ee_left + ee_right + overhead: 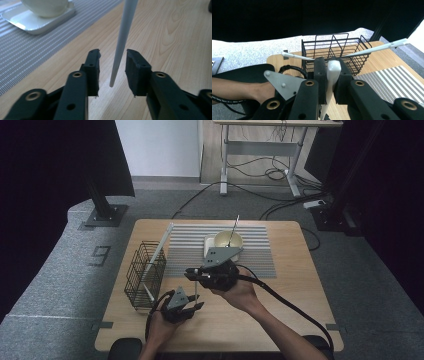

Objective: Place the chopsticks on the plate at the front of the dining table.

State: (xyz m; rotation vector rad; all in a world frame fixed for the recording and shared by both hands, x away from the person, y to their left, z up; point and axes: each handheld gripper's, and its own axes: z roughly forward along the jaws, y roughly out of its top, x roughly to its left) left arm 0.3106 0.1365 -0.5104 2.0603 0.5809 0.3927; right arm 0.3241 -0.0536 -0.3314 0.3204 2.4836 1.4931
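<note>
The wooden table point(300, 285) carries a grey striped mat point(260, 255) at its far middle, and on the mat a white square plate point(30, 23) bears a cream bowl point(229, 240) with a utensil standing in it. A black wire basket point(145, 275) stands at the table's left edge with two white chopsticks point(372, 50) leaning in it, their tips projecting past the rim. The right gripper point(333, 75) is clenched on the thick end of a white chopstick point(333, 71), which hangs downward above the table in front of the basket. The left gripper point(113, 72) sits below it with the thin tip of that chopstick point(120, 50) between its jaws; the pads stand on either side of the tip with a visible gap, so no grasp is made yet. Risk assessment: the tip is narrow and sits nearer one pad, so closing off-centre could push it sideways and pivot the stick in the right grip. If the right gripper lets go before the left pads bear firmly, the stick would likely fall to the table. A tilted transfer could also make later insertion into the basket catch on the wires.
</note>
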